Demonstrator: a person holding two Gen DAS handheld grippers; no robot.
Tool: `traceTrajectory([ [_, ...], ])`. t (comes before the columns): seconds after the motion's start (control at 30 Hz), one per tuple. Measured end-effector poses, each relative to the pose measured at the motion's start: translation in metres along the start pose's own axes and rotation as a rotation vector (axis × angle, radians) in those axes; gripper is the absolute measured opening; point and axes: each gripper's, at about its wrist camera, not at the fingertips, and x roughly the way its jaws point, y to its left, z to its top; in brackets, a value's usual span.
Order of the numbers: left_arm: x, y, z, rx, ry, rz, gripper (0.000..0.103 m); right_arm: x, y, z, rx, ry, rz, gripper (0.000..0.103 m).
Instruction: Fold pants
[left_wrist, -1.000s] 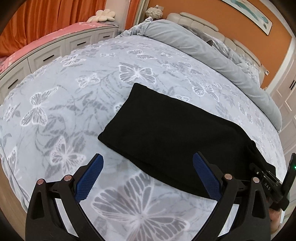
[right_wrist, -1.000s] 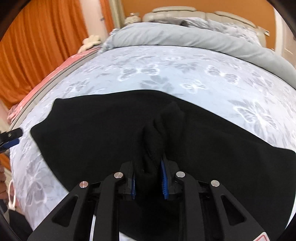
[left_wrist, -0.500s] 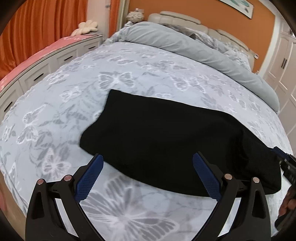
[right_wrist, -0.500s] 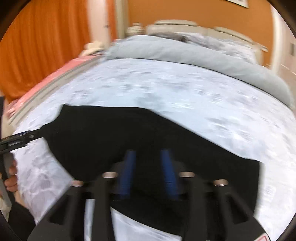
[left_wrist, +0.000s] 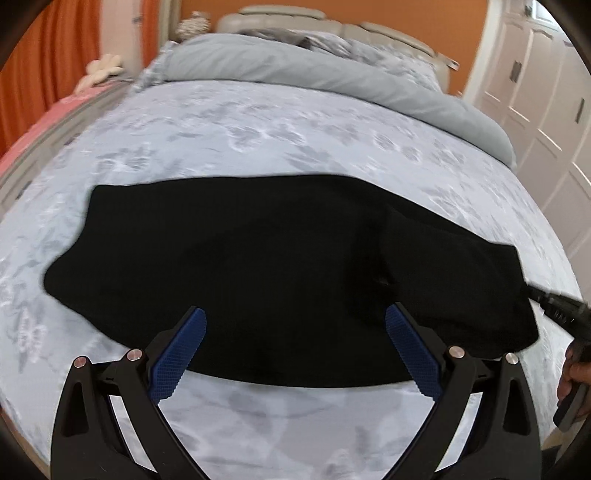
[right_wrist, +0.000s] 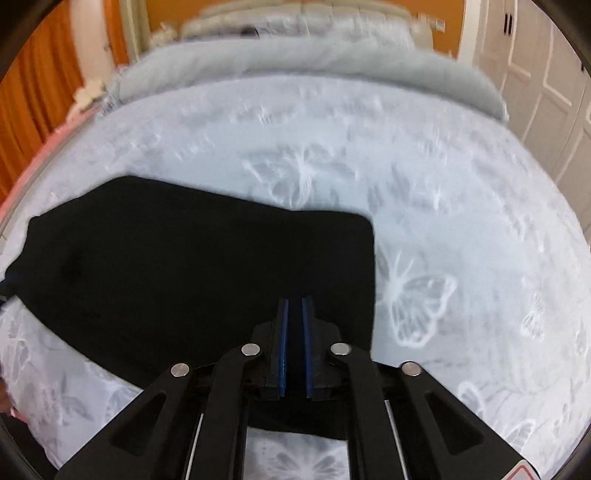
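The black pants (left_wrist: 280, 266) lie flat on the bed (left_wrist: 295, 140), which has a pale cover with butterflies on it. In the left wrist view the pants fill the middle, stretching from about 9 o'clock to about 3 o'clock, with a thicker folded part toward 3 o'clock. The left gripper (left_wrist: 295, 350) sits at 6 o'clock, just over the near edge of the pants. Its two blue pads (left_wrist: 181, 354) stand far apart, so it is wide open, and nothing is pinched between them. At 3 o'clock in that view the right gripper (left_wrist: 554, 306) reaches the far end of the pants, and part of a hand (left_wrist: 572, 373) shows just below it. In the right wrist view the right gripper (right_wrist: 295, 306) is at 6 o'clock, over the pants (right_wrist: 184, 280). Its blue pads (right_wrist: 282, 343) are close together with only a thin gap, and the jaws are opening. The gap looks dark like the pants below, and it is hard to tell if any cloth is in it; no bunch of cloth shows. The pants there spread from the middle out to 9 o'clock, with a square corner near the middle. A rolled grey blanket (left_wrist: 332, 70) lies across the bed at 12 o'clock. Orange curtains (right_wrist: 33, 110) hang at 10 o'clock and white cupboard doors (left_wrist: 535, 85) stand at 2 o'clock
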Motion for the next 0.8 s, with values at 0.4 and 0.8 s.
traceTrajectory([
  [0.4, 0.08, -0.04, 0.014, -0.153, 0.106, -0.111, 0.03, 0.011, -0.047, -0.013, 0.19, 0.083, -0.006, 0.057],
  [0.8, 0.061, -0.015, 0.007, -0.184, 0.094, -0.122, 0.02, 0.012, -0.025, -0.004, 0.168, 0.078, 0.068, 0.057],
])
